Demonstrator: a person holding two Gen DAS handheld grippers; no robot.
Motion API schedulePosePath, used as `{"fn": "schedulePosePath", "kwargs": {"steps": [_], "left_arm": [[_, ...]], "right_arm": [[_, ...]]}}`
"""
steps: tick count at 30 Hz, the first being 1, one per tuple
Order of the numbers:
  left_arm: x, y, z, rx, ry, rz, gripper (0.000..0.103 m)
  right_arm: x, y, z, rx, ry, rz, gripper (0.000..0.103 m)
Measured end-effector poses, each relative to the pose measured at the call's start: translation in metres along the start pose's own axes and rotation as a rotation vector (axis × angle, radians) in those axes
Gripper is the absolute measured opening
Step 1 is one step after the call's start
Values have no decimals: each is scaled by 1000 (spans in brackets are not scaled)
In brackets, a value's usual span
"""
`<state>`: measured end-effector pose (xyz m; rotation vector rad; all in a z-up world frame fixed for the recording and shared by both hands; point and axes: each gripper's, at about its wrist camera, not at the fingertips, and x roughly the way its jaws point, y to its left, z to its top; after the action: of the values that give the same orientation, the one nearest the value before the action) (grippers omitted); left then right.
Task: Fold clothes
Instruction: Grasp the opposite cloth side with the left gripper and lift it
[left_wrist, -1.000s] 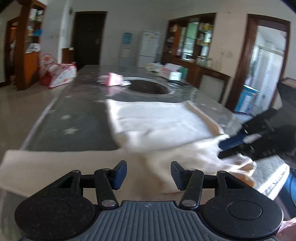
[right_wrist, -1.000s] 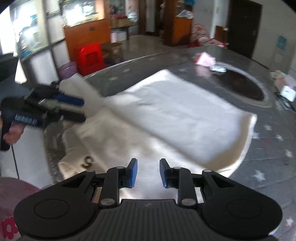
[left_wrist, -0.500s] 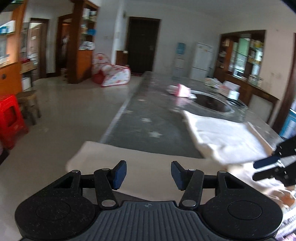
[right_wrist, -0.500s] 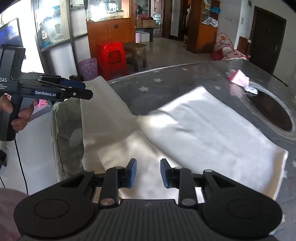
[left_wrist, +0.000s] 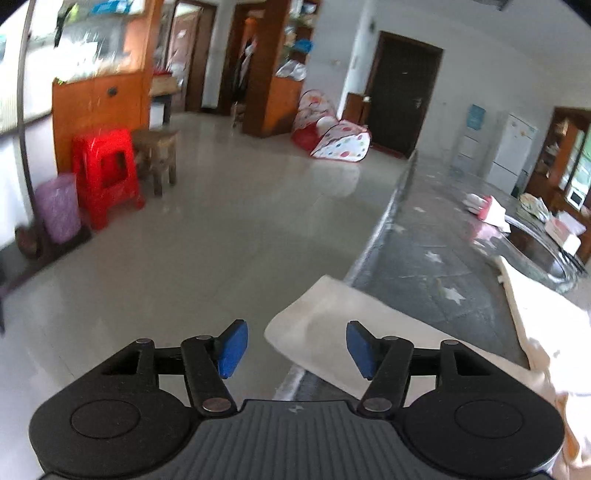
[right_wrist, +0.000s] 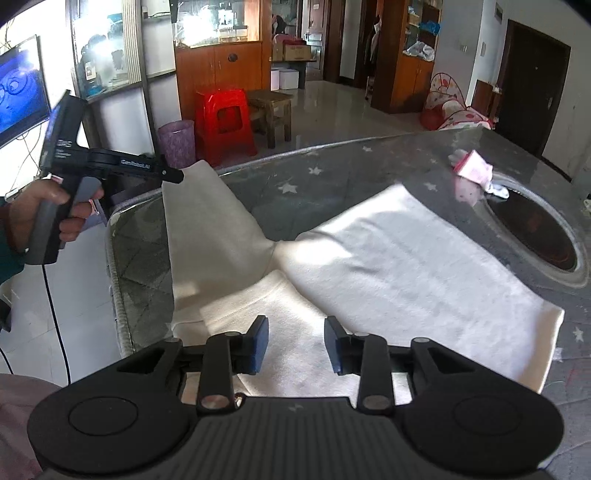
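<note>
A cream long-sleeved top (right_wrist: 406, 266) lies spread on the grey star-patterned table (right_wrist: 332, 177). One sleeve (right_wrist: 199, 225) stretches out to the table's left corner. My left gripper (right_wrist: 173, 174), held in a hand, sits at that sleeve's cuff. In the left wrist view the left gripper (left_wrist: 295, 347) is open, and the cuff end (left_wrist: 332, 325) lies just ahead between its blue pads, partly over the table edge. My right gripper (right_wrist: 297, 345) is open and hovers over the top near its collar (right_wrist: 266, 295), with nothing between its fingers.
A pink packet (right_wrist: 472, 168) and a dark round inset (right_wrist: 535, 229) sit at the far end of the table. Past the left edge stand a red stool (right_wrist: 225, 122), a wooden stool (right_wrist: 271, 110) and a purple bin (right_wrist: 177, 142) on the tiled floor.
My left gripper has swung left from the garment's middle to the sleeve's cuff at the table corner. The sleeve now lies stretched out. My right gripper stays open over the collar area.
</note>
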<state>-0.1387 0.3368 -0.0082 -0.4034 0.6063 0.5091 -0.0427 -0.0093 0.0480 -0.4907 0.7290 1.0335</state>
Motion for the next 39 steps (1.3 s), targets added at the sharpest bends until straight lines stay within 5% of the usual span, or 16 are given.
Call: {"fn": "schedulePosePath", "kwargs": {"steps": [9,15,20,27,39], "left_arm": [[7,29,-4,-194,46,-120,49],[-3,41,-4,-282,26,-156,15],[-25,21,7,-223,-27,-209,10],[-65,-48,26,-61,-81,-414,10],[-103,-196,4,198,14,-788,9]], "right_arm": [[-16,0,-5,8,-22,-24,35],[-25,-3,-9,20,-39,-44,36],[-37,-10,-13,45,-68,-66,36],[-53,-24,-21,92,-96,-116,36],[-96,-64,-54,245,-160,-243,36]]}}
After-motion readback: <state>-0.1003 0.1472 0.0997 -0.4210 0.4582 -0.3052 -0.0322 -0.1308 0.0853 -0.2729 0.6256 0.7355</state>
